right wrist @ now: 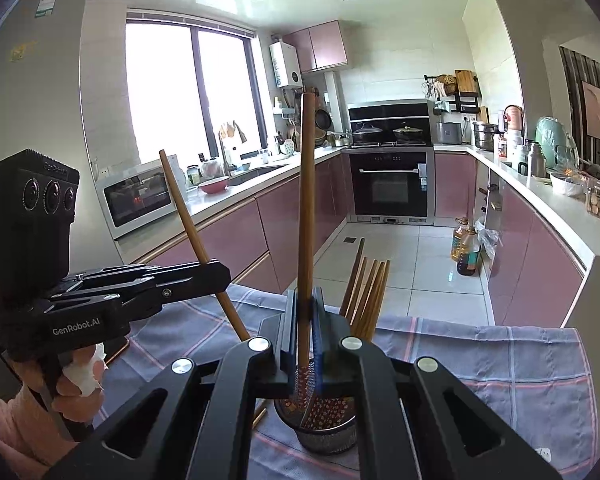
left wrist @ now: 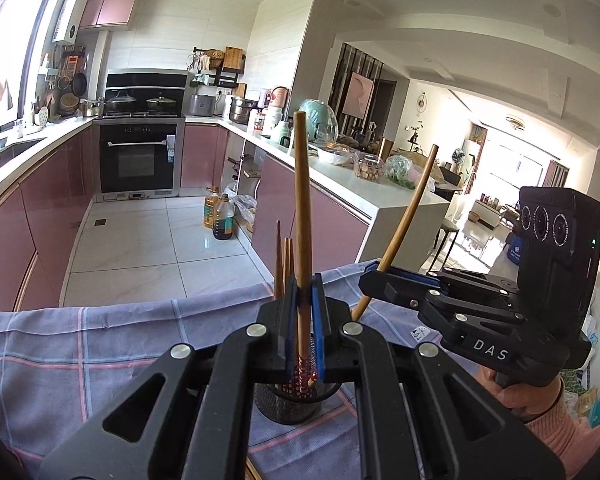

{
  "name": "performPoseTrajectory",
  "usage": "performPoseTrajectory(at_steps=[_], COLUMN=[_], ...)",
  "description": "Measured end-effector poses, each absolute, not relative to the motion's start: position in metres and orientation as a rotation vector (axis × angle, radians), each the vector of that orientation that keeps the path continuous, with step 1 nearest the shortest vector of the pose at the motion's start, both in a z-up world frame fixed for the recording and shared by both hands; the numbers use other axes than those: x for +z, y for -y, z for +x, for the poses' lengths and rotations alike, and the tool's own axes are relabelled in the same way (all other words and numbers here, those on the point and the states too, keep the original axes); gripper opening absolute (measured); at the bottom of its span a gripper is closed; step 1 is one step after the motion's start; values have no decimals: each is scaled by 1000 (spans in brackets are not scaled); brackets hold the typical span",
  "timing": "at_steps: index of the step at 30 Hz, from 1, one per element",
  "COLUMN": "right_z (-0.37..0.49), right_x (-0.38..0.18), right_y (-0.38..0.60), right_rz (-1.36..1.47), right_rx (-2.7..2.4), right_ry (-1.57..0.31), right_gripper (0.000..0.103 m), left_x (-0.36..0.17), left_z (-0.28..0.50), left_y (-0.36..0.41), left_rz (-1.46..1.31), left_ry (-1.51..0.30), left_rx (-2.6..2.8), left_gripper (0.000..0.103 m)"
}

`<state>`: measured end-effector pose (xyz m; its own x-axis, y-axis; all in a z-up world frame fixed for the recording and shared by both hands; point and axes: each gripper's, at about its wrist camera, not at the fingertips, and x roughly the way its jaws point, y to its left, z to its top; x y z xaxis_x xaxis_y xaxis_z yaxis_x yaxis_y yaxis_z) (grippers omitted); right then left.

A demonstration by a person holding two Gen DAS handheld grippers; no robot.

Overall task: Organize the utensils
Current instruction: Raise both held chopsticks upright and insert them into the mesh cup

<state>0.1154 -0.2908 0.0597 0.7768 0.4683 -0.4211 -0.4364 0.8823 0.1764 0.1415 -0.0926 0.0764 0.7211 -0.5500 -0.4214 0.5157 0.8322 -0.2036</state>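
Observation:
My left gripper (left wrist: 304,286) is shut on a brown chopstick (left wrist: 301,184) that stands upright, its red-patterned lower end inside the black mesh holder (left wrist: 288,404). Up to three more chopsticks (left wrist: 285,264) show leaning in the holder behind the fingers. To the right, my right gripper (left wrist: 371,275) is shut on a second, slanted chopstick (left wrist: 414,200). In the right wrist view, that right gripper (right wrist: 305,300) clamps its chopstick (right wrist: 307,184) over the holder (right wrist: 326,440). Several chopsticks (right wrist: 370,292) lean there. My left gripper (right wrist: 219,274) grips its chopstick (right wrist: 182,212) at the left.
The holder stands on a blue plaid cloth (left wrist: 100,360) whose far edge drops to the tiled kitchen floor (left wrist: 140,240). A loose chopstick end (right wrist: 260,416) lies on the cloth beside the holder. Two oil bottles (left wrist: 219,218) stand on the floor. A hand (right wrist: 80,384) holds each gripper handle.

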Motion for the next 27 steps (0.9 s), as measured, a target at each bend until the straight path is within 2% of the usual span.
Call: performPoseTrajectory(at_steps=[27], right_z=[157], right_x=[11], right_y=[284], right_rz=[109], right_rx=[493], right_ry=[-668], right_gripper=[6], left_x=[45], left_z=[156], left_y=[123], left_rz=[90], left_ry=[-668], left_rx=[-577], left_gripper=[8])
